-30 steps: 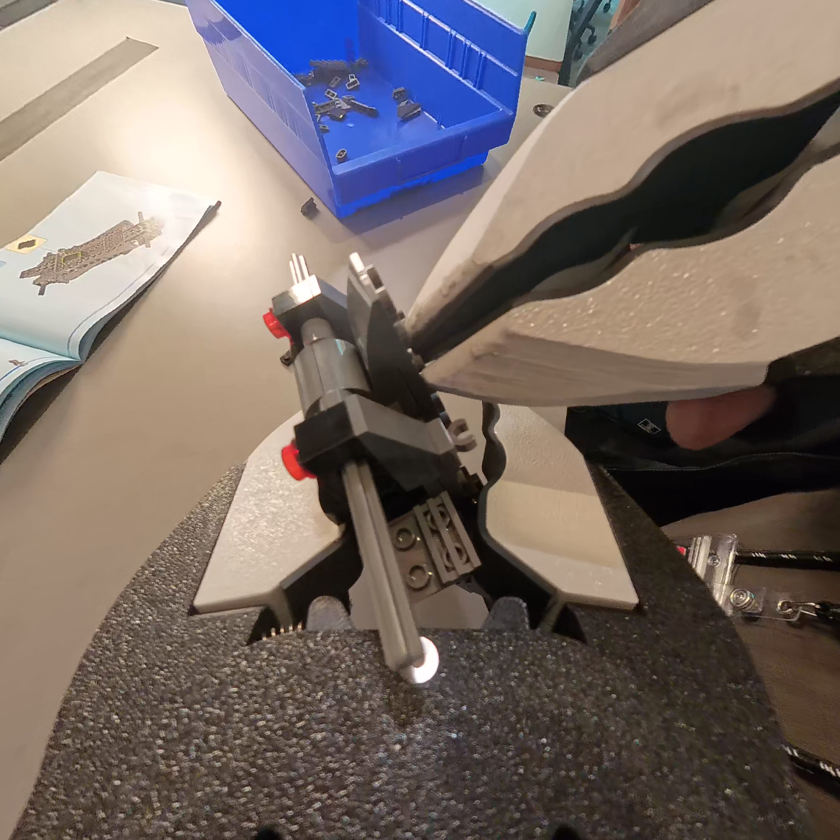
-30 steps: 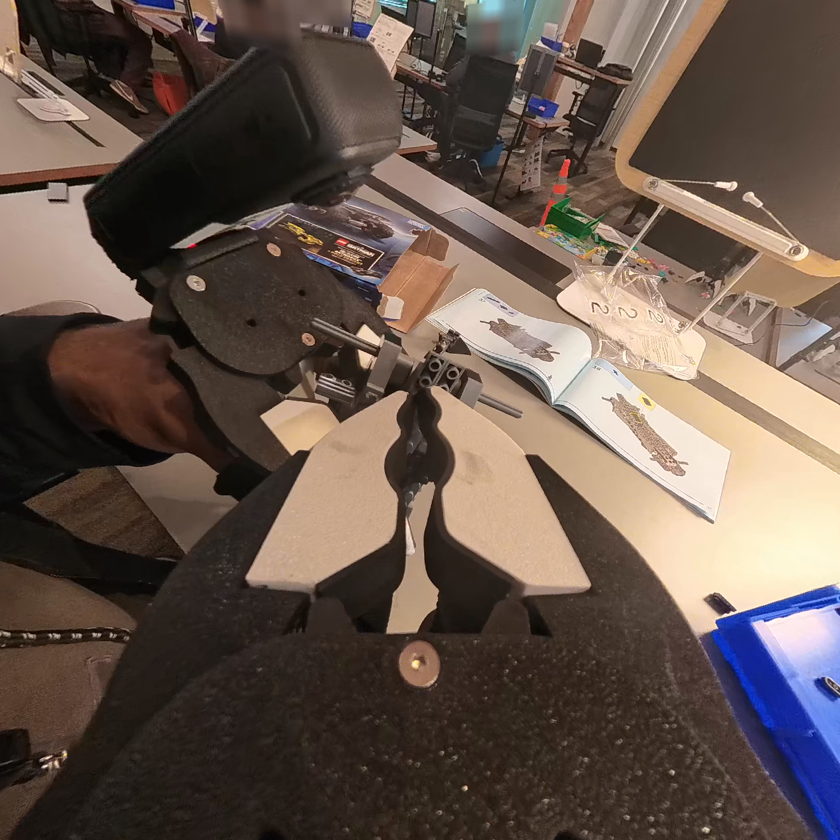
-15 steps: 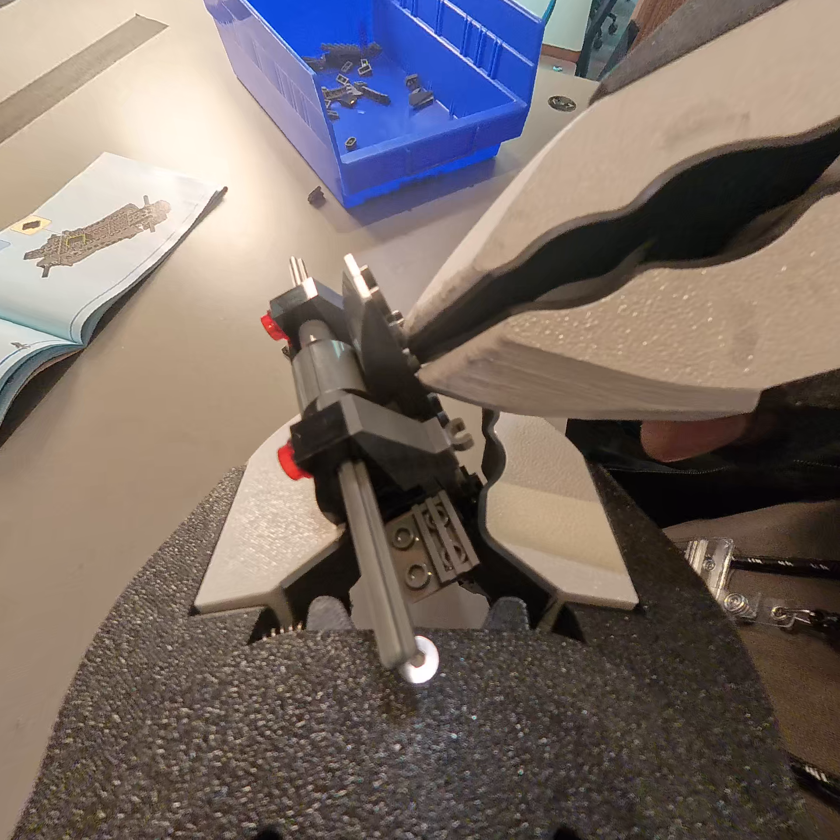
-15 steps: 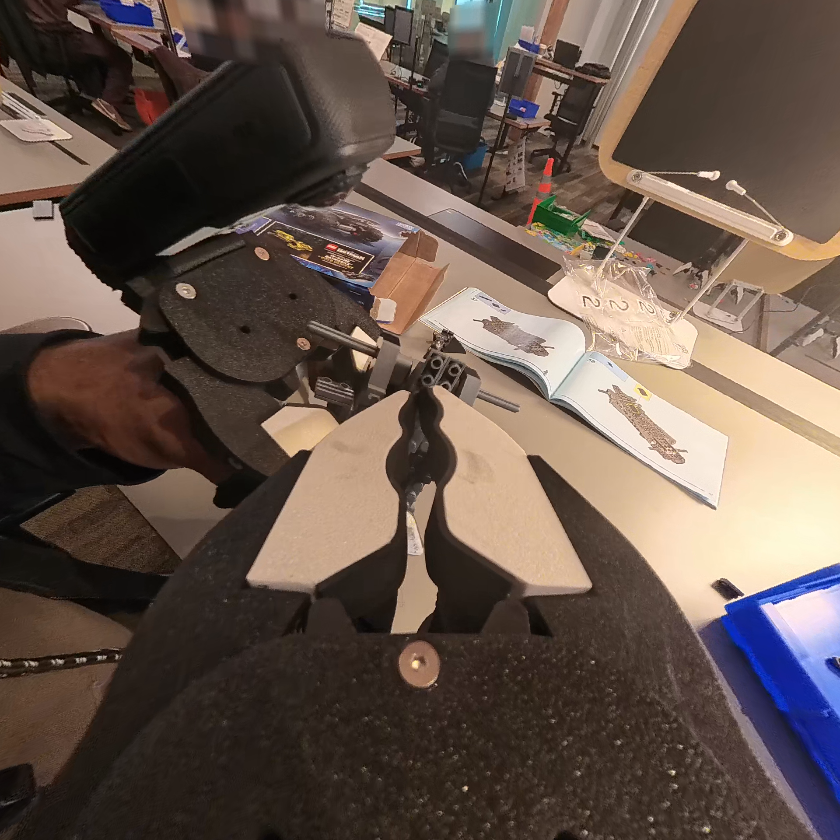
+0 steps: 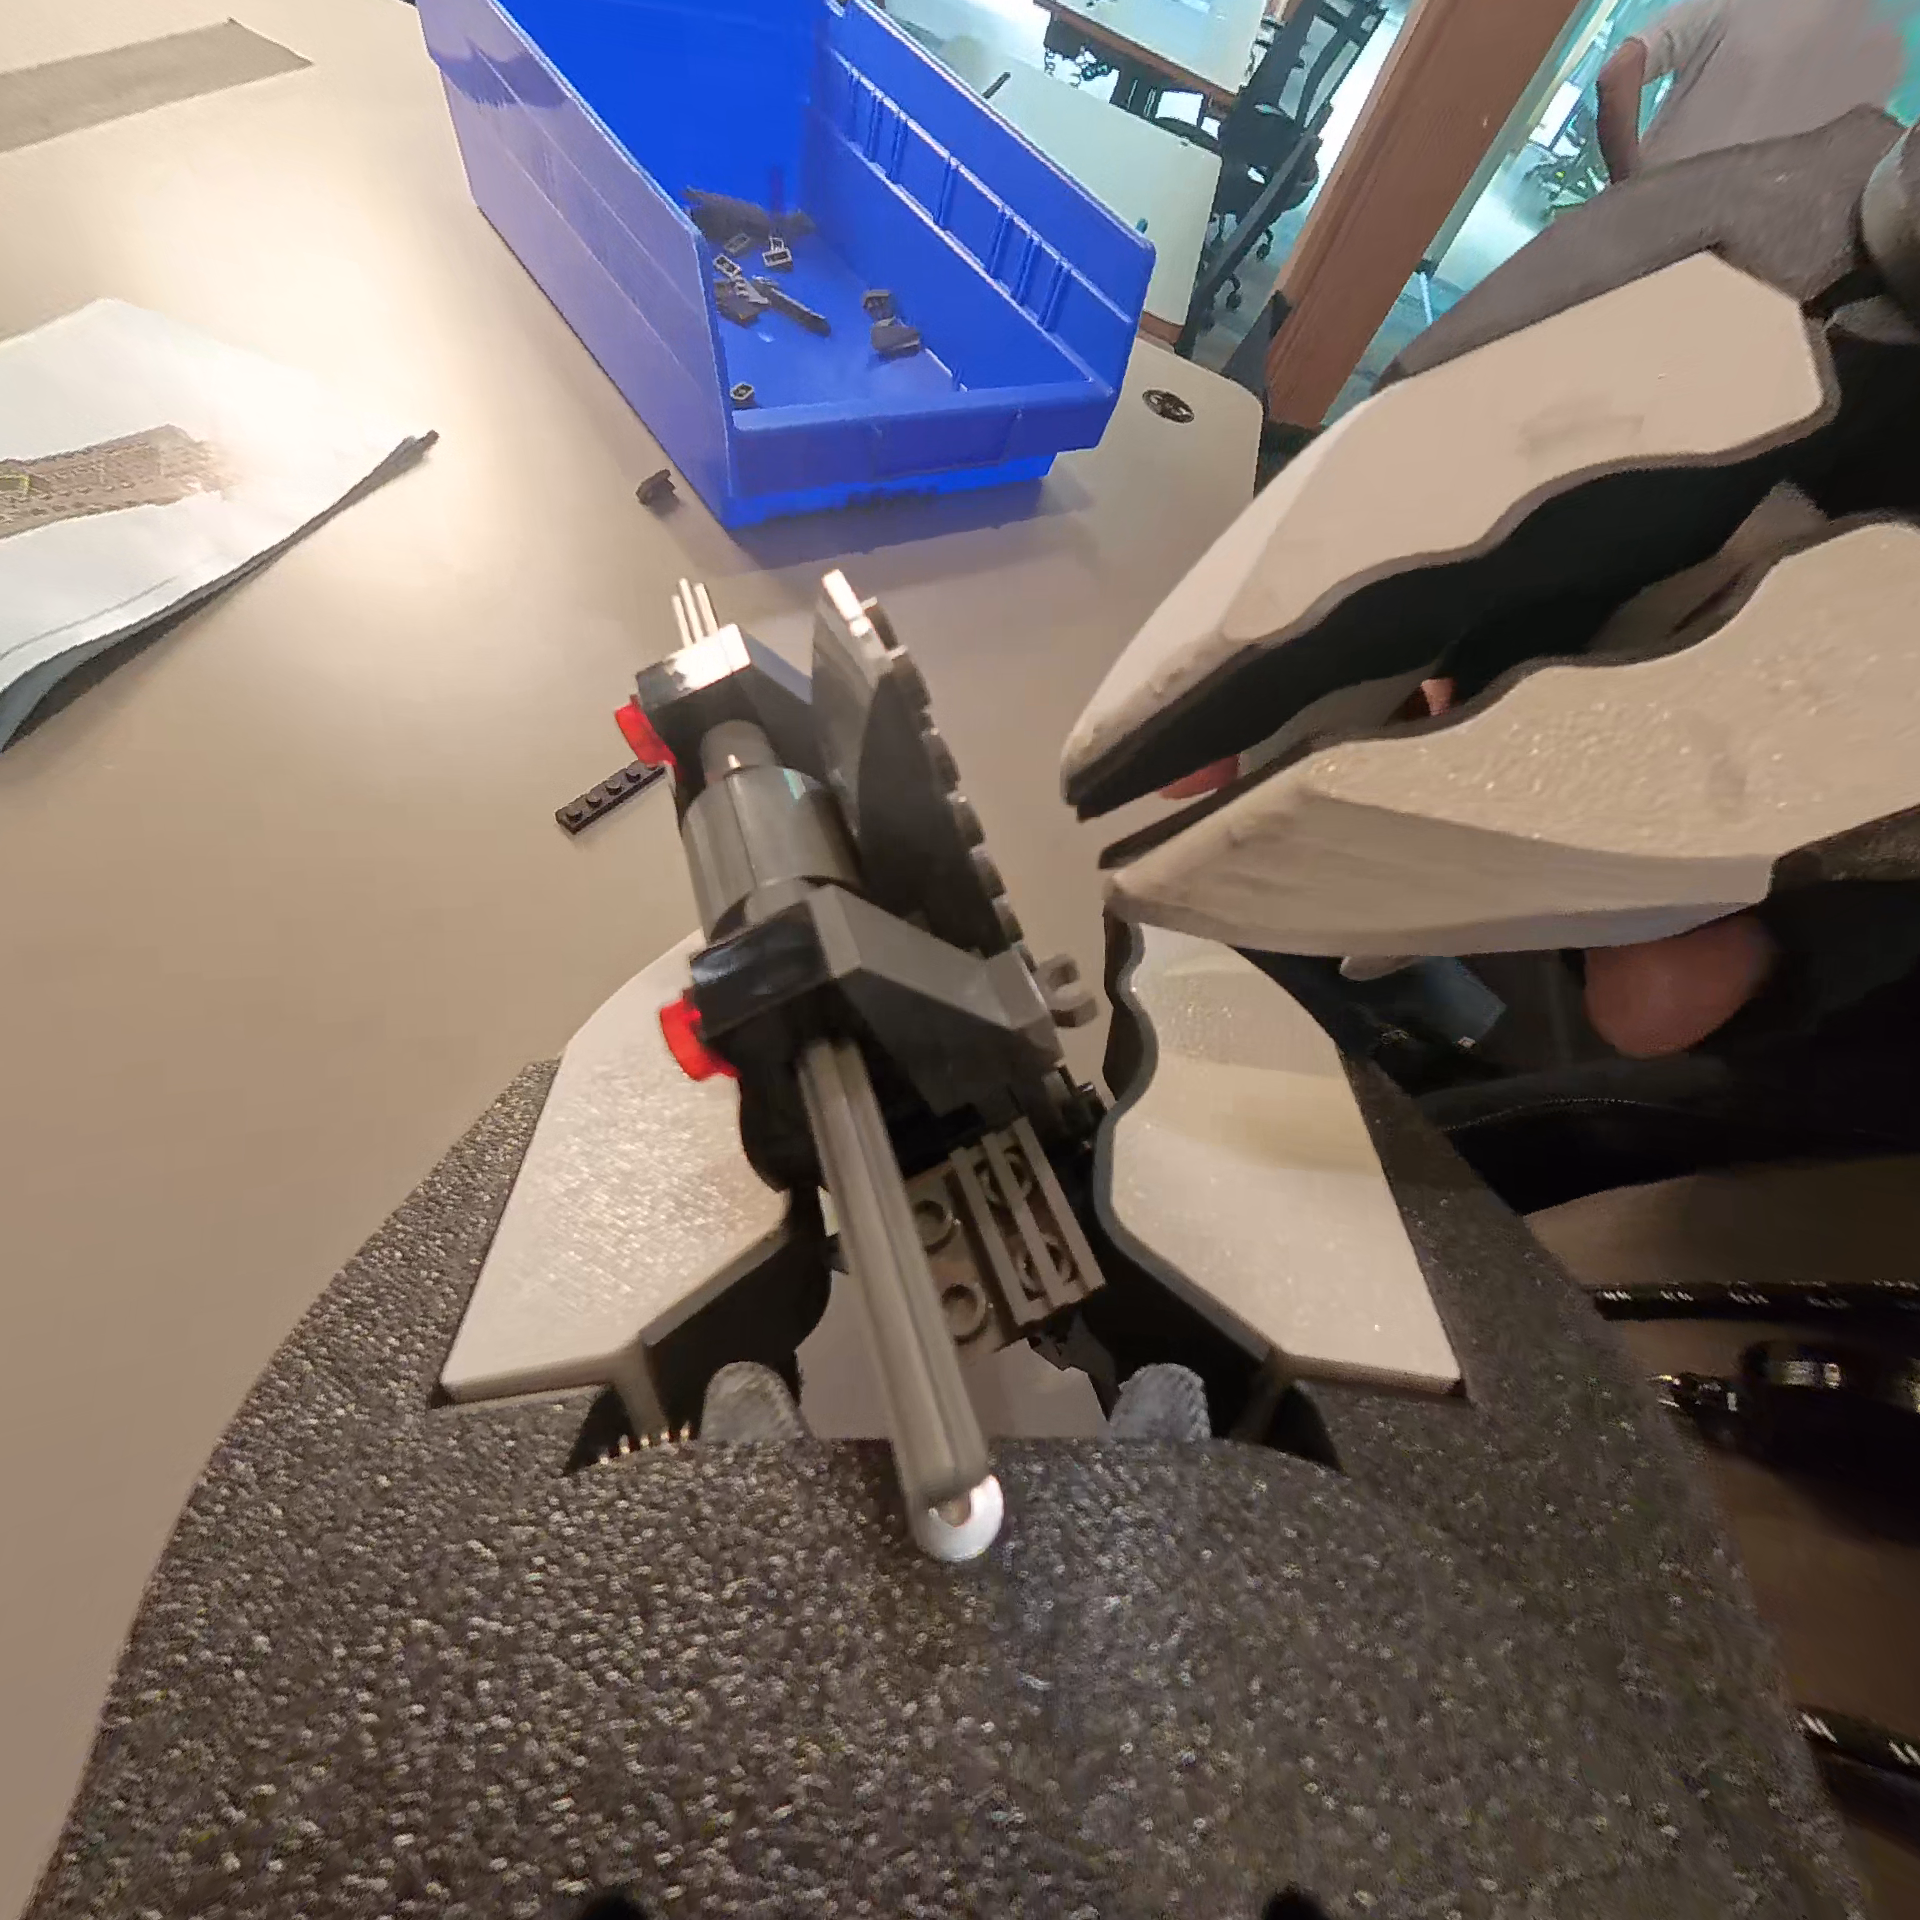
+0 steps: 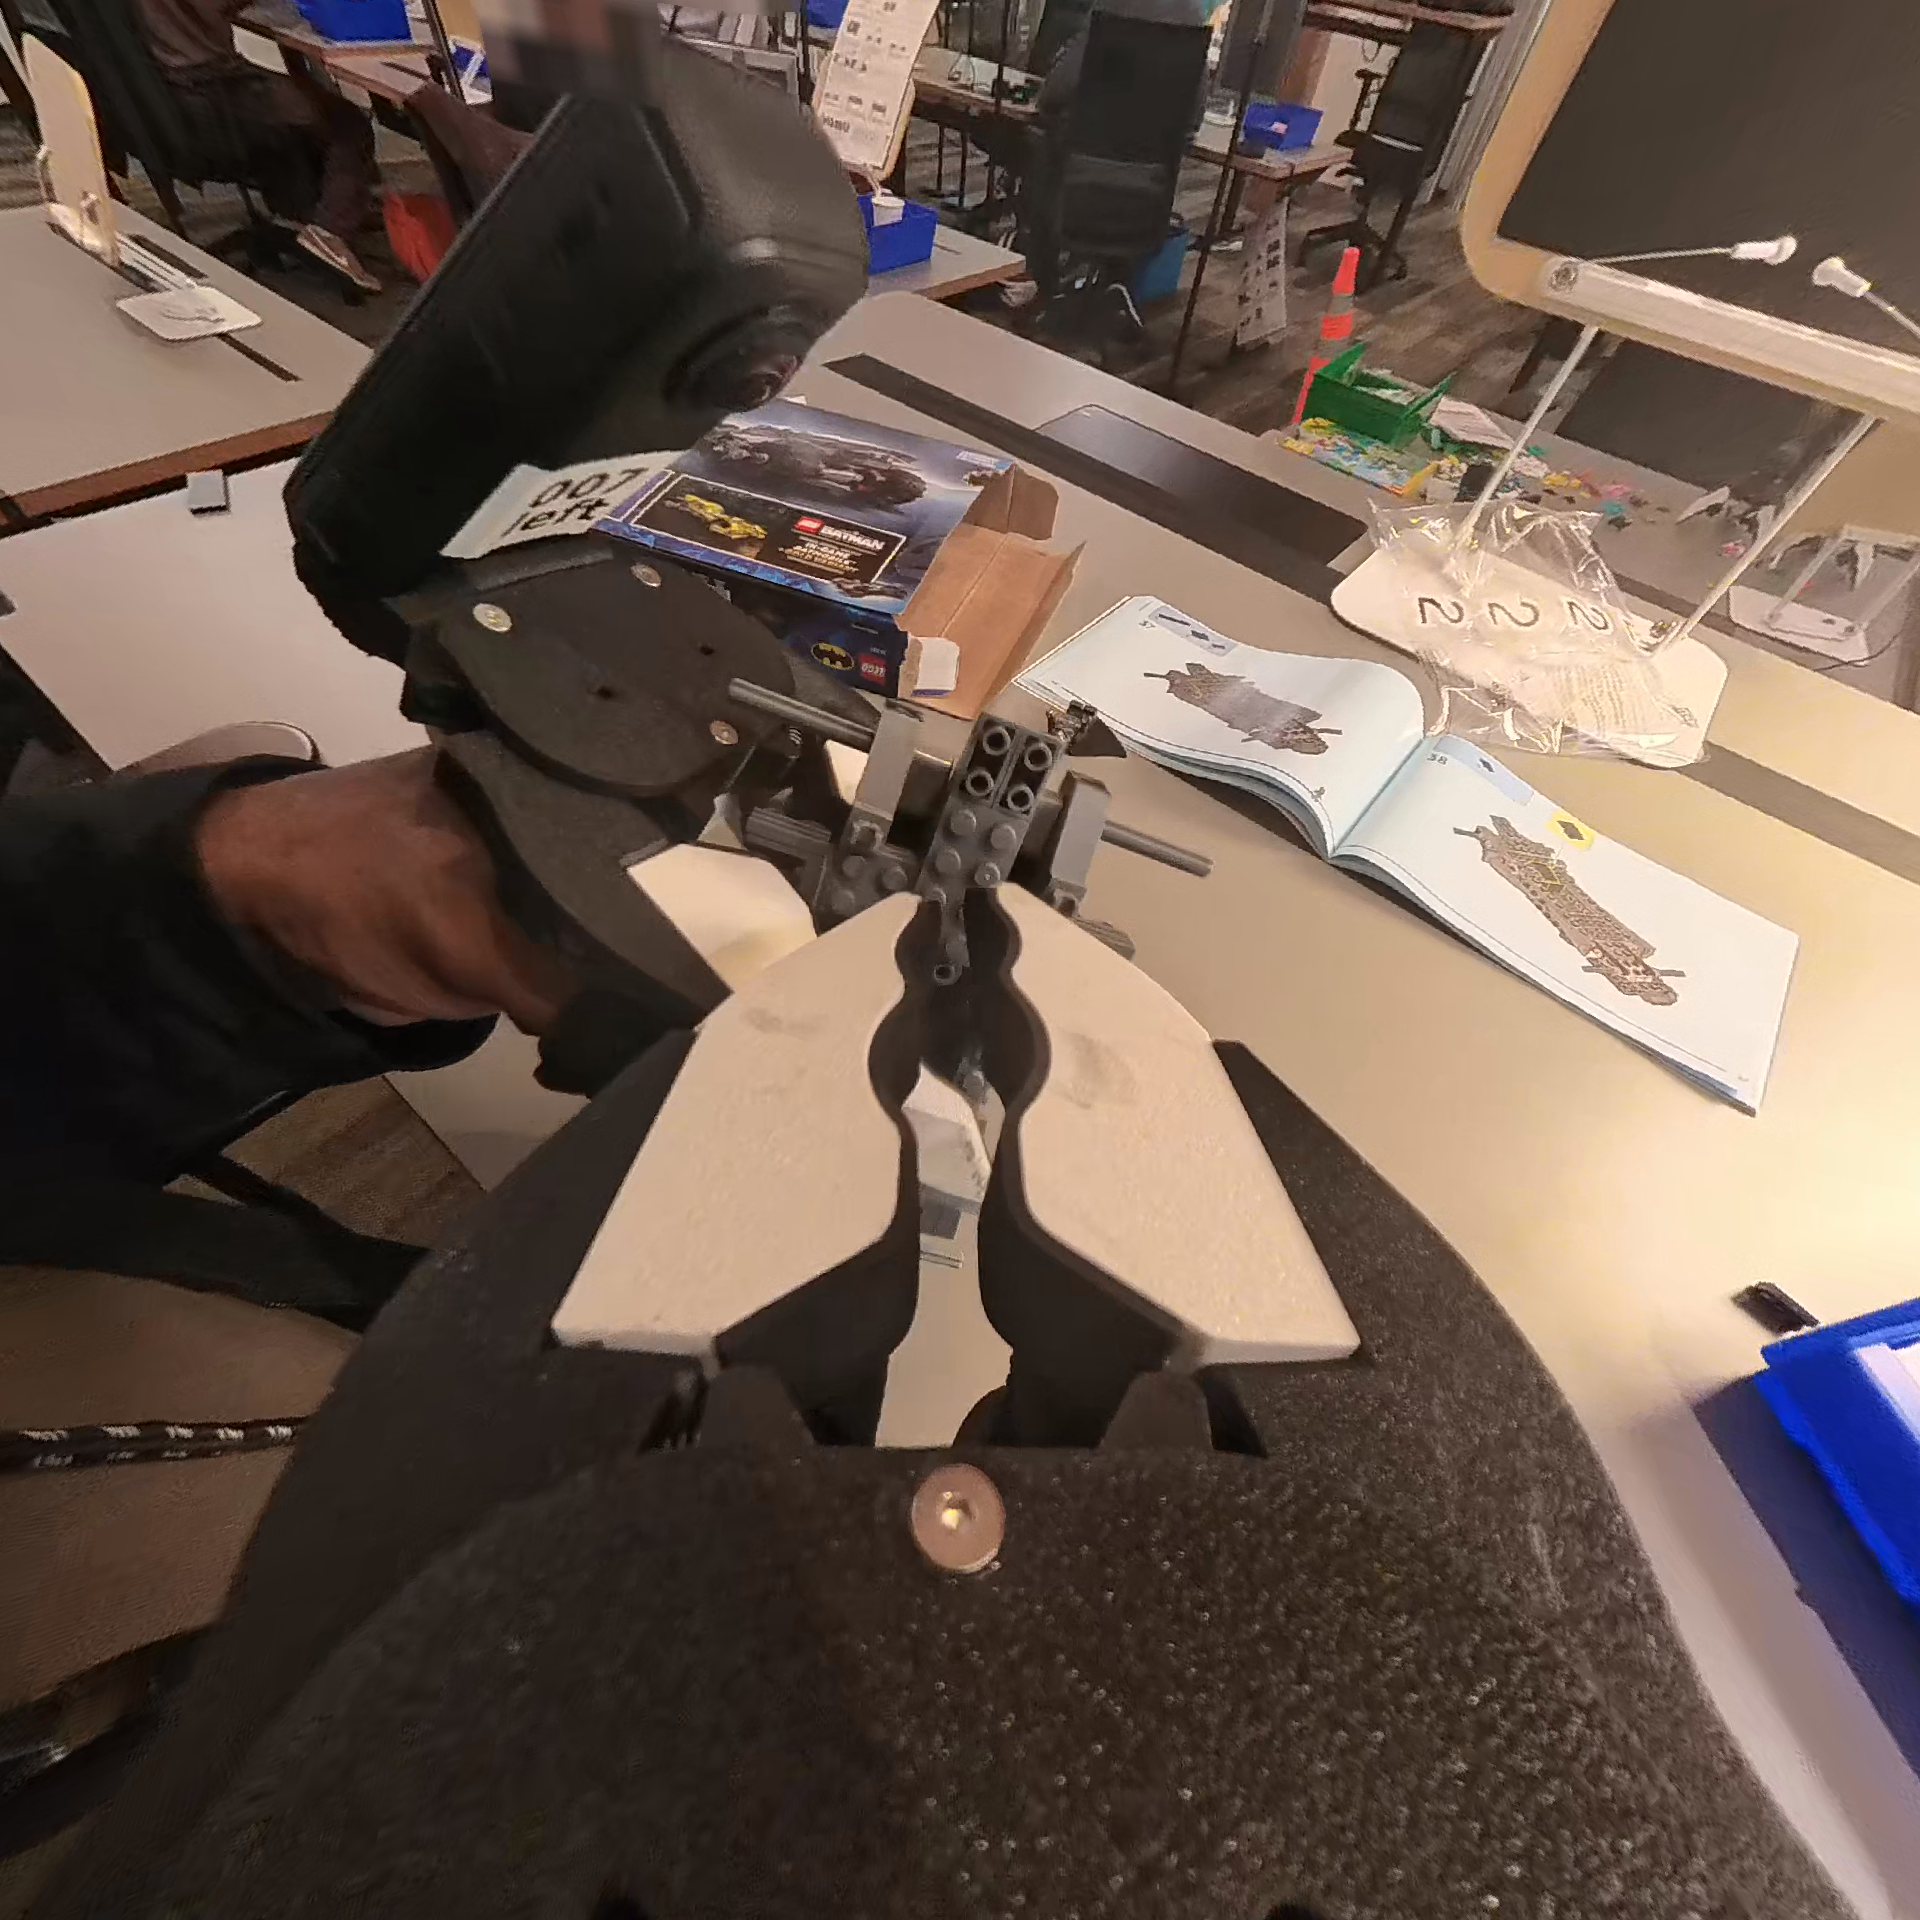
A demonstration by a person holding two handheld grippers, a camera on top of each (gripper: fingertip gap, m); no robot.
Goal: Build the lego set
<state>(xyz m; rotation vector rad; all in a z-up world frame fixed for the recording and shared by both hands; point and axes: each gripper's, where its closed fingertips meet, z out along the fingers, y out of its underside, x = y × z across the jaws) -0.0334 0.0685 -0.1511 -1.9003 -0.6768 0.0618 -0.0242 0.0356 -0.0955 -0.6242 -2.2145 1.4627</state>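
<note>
Clamping a dark grey brick model (image 5: 831,935) between the fingers of the left gripper (image 5: 894,956), with the model's light grey axle (image 5: 894,1299) running back between the fingers toward the gripper body and two red studs (image 5: 686,1039) facing the left finger's side. Pressing against the model's right flank with the right-side finger (image 5: 1195,1122); the other pad hiding behind the bricks. Gripping the left tool's handle with a hand (image 6: 343,883).

Hovering just right of the model's studded edge with the right gripper (image 5: 1091,831), its fingertips standing slightly apart with nothing between them and a sliver of air separating them from the bricks. In its own view, pointing straight at the studded grey plate (image 6: 987,821) just ahead of the tips.

Lying on the table (image 5: 260,935) beyond the left fingertips: a thin black plate (image 5: 613,805), farther on a small black piece (image 5: 655,488) beside a blue bin (image 5: 914,457) holding dark loose parts (image 5: 769,281). Lying open to the left of the fingers, an instruction booklet (image 5: 156,520). Sitting past the right gripper's tips, a printed box (image 6: 810,520) and a crumpled clear bag (image 6: 1527,623).
</note>
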